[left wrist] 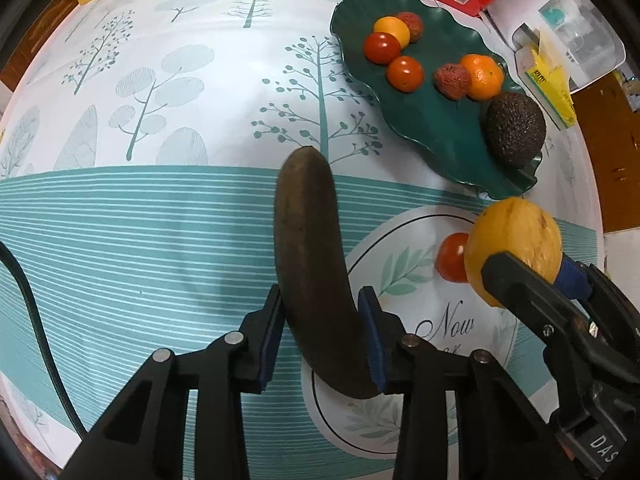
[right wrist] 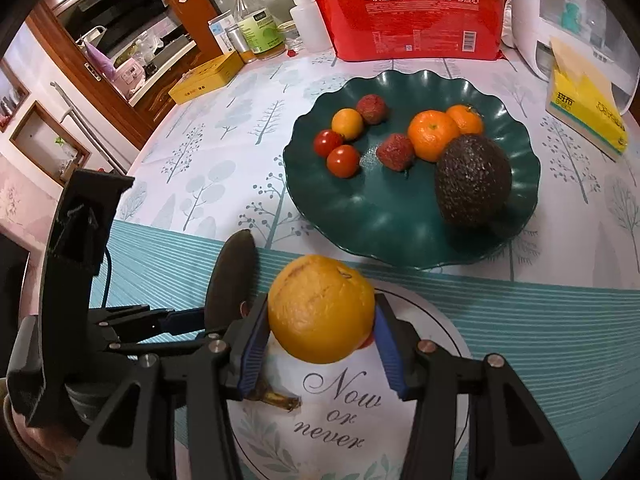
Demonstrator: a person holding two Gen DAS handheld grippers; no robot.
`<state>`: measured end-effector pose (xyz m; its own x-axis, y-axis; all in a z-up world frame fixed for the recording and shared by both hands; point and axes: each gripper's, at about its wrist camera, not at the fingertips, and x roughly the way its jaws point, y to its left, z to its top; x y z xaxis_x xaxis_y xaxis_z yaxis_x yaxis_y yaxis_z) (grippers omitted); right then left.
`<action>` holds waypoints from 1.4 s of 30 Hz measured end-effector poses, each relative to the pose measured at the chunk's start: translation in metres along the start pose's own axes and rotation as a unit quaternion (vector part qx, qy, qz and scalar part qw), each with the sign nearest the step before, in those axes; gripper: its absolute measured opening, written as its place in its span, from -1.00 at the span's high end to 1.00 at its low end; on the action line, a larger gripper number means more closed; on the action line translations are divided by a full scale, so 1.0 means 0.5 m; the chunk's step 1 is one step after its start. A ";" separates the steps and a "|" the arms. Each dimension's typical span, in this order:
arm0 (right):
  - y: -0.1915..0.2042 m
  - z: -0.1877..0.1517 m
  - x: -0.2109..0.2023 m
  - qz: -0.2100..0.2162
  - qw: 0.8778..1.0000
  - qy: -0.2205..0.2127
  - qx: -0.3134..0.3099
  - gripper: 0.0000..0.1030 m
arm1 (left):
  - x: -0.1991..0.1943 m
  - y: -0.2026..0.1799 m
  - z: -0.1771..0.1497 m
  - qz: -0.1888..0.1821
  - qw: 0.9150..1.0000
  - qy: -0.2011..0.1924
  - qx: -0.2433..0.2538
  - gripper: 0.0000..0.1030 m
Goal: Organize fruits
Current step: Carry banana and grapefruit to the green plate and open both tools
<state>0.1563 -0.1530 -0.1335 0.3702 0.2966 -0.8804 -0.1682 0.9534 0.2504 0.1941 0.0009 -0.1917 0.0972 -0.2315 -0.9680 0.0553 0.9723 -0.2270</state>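
Nearest in the left wrist view, the left gripper (left wrist: 324,332) is clamped on a dark brown, overripe banana (left wrist: 310,248), its blue pads pressing both sides of the fruit's lower half while the tip points away toward the far side of the table. In the right wrist view the banana's stem end (right wrist: 276,398) shows just under the right gripper's left finger, over the printed "Now or never" circle on the tablecloth (right wrist: 540,320).

To the right, the right gripper (right wrist: 320,344) is closed around a large orange (right wrist: 322,308), held above the same printed circle. A red tomato (left wrist: 452,258) sits on the cloth just behind and partly hidden by that orange.

Farther off, to the right, a dark green scalloped plate (right wrist: 384,220) holds an avocado (right wrist: 474,180) at its near right, two mandarins (right wrist: 434,136) touching each other behind it, two lychees (right wrist: 396,152), two cherry tomatoes (right wrist: 342,160) and a small yellow fruit (right wrist: 347,123).

Beyond the plate stand a red package (right wrist: 412,20) and bottles; a yellow tissue pack (right wrist: 588,120) lies at the far right, a yellow box (right wrist: 208,76) at the far left.
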 end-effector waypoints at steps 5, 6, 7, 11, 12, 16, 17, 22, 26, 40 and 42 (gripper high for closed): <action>-0.002 -0.009 -0.016 -0.005 1.000 -0.007 -0.003 0.03 | -0.022 -0.005 -0.023 0.004 1.000 -0.014 0.025 0.38; -0.004 -0.009 -0.019 -0.005 1.000 -0.009 -0.001 0.03 | -0.027 -0.007 -0.027 0.003 0.999 -0.016 0.030 0.38; -0.008 -0.010 -0.024 -0.006 1.000 -0.011 0.002 0.03 | -0.035 -0.009 -0.029 0.003 0.999 -0.019 0.036 0.38; -0.017 -0.005 -0.042 -0.010 1.000 -0.021 0.006 0.03 | -0.073 -0.021 -0.026 0.006 0.997 -0.042 0.064 0.39; -0.019 -0.003 -0.047 -0.012 1.000 -0.024 0.006 0.03 | -0.082 -0.024 -0.024 0.007 0.996 -0.048 0.070 0.39; -0.024 0.014 -0.071 -0.019 0.999 -0.038 0.004 0.03 | -0.133 -0.039 -0.001 0.010 0.993 -0.073 0.094 0.39; -0.025 0.021 -0.080 -0.022 0.999 -0.043 0.002 0.03 | -0.151 -0.045 0.010 0.011 0.992 -0.081 0.101 0.39; -0.034 0.071 -0.125 -0.050 0.996 -0.072 -0.013 0.03 | -0.219 -0.077 0.069 0.007 0.985 -0.114 0.131 0.39; -0.059 0.128 -0.160 -0.078 0.992 -0.102 -0.013 0.03 | -0.269 -0.123 0.126 0.018 0.975 -0.153 0.163 0.39; -0.127 0.226 -0.018 -0.097 0.987 -0.126 0.030 0.03 | -0.131 -0.200 0.233 0.024 0.965 -0.147 0.217 0.39; -0.136 0.226 0.009 -0.100 0.987 -0.117 0.039 0.03 | -0.104 -0.194 0.236 0.022 0.968 -0.138 0.210 0.39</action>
<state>0.2726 -0.2100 -0.1090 0.5907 0.0981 -0.8009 -0.0033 0.9929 0.1191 0.3007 -0.0852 -0.1067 0.3675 -0.2453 -0.8971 0.4376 0.8968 -0.0659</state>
